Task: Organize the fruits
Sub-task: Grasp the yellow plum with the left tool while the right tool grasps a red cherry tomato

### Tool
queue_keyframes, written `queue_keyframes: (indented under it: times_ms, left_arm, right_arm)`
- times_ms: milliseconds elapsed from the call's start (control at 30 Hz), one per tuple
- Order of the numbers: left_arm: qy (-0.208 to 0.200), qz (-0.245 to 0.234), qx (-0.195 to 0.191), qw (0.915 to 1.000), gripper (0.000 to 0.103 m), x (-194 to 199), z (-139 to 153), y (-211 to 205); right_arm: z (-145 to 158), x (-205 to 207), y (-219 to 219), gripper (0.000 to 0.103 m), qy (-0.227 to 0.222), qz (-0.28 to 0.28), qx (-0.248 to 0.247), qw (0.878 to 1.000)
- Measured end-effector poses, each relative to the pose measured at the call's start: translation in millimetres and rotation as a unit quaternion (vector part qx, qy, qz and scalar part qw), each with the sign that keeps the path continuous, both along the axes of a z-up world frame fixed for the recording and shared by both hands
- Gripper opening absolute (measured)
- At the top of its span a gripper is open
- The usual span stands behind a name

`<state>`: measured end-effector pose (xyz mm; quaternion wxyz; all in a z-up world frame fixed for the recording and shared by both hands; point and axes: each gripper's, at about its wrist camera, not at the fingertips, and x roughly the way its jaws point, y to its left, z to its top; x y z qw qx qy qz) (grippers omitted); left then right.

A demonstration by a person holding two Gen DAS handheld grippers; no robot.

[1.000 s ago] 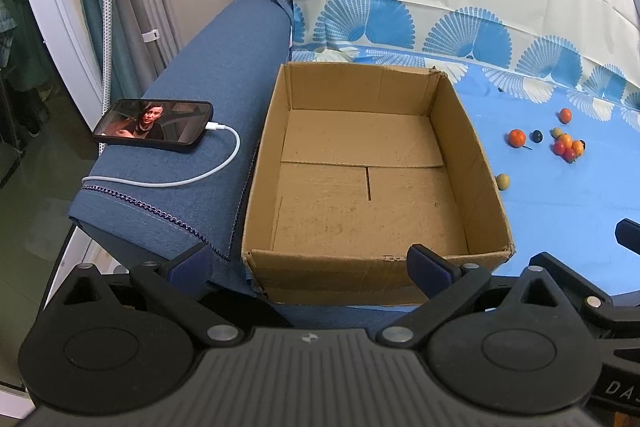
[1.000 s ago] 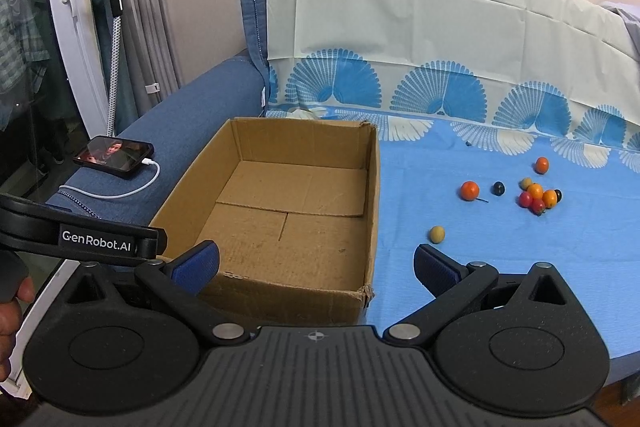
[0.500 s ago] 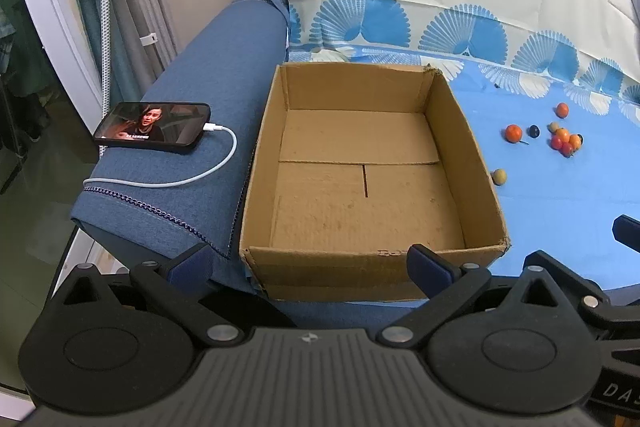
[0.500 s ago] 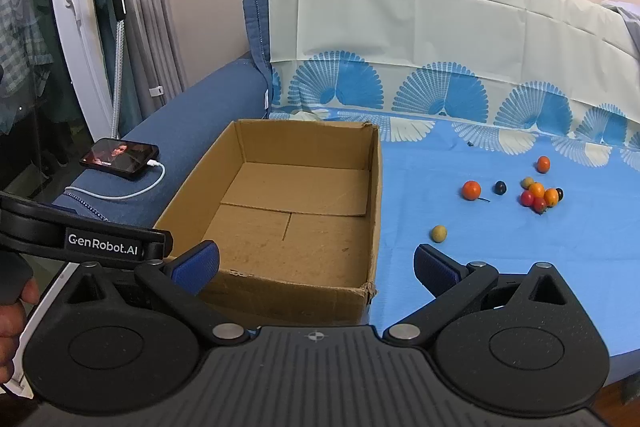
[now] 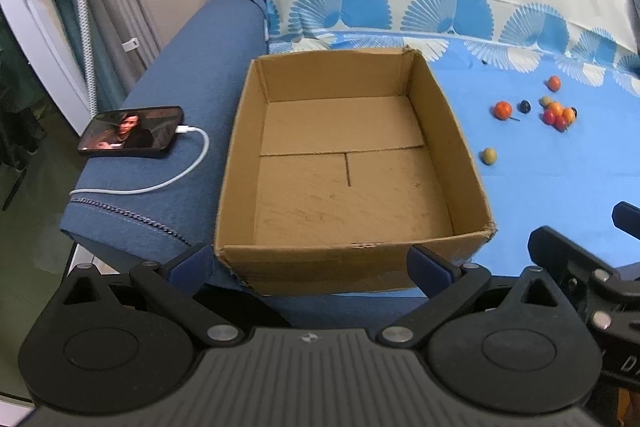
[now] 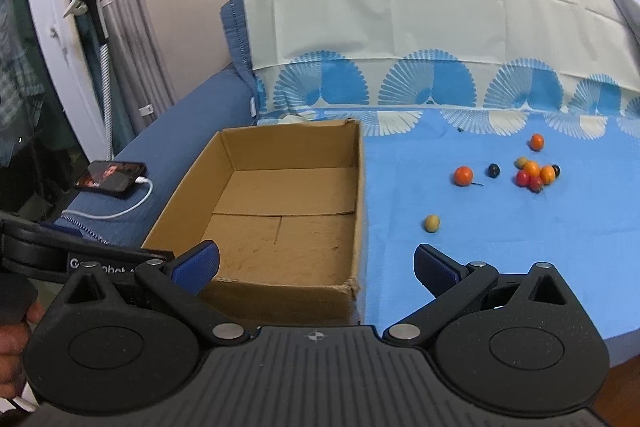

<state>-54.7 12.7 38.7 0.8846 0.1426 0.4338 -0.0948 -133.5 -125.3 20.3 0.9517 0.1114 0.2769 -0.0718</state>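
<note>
An empty cardboard box [image 5: 240, 155] [image 6: 360, 195] sits on the blue cloth at the sofa's left end. Small fruits lie to its right: an olive-coloured one [image 5: 489, 156] [image 6: 432, 223] nearest, an orange one [image 5: 502, 110] [image 6: 463, 175], a dark one [image 5: 523, 106] [image 6: 494, 170], a red and orange cluster [image 5: 557, 113] [image 6: 534, 174], and a lone orange one [image 5: 553, 83] [image 6: 537, 142] farther back. My left gripper [image 5: 310, 263] is open in front of the box's near wall. My right gripper [image 6: 316, 265] is open near the box's front right corner, short of the fruits.
A phone [image 5: 132, 133] [image 6: 110, 179] with a lit screen and a white cable [image 5: 160, 183] lies on the sofa's blue armrest, left of the box. A patterned cover [image 6: 420, 39] drapes the backrest. A stand and curtain [image 6: 108, 39] rise at left.
Both grippers have drifted slightly, the right one rising and nearing the box's front; the box and fruits have stayed put. Both grippers remain open.
</note>
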Motion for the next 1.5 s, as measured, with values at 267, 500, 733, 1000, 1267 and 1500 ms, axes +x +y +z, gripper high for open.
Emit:
queue_keyframes:
  times_ms: [267,500,733,1000,1267,1500]
  left_arm:
    - [0.022,-0.040,-0.008,0.9989,0.103,10,-4,-50]
    - [0.050,-0.116,-0.031,0.9916,0.103,37,-17,-139]
    - [0.090,-0.164,-0.014,0.9822,0.103,88,-72,-238]
    - [0.136,-0.158,0.024,0.9778,0.103,152,-161,-305]
    - [0.177,-0.140,0.033,0.9737,0.103,191,-225,-325]
    - [0.188,-0.108,0.015,0.9761,0.101,211,-238,-317]
  right_arm:
    - [-13,-4,-54,0.103,0.000,-0.061,0.020,0.998]
    - [-32,-13,-142,0.103,-0.010,-0.171,-0.008,0.985]
    - [-72,5,-243,0.103,0.021,-0.248,-0.017,0.968]
    - [-147,95,-343,0.103,0.054,-0.234,0.002,0.971]
    - [-220,190,-388,0.102,0.099,-0.205,0.006,0.974]
    - [-245,227,-386,0.102,0.116,-0.200,-0.057,0.971]
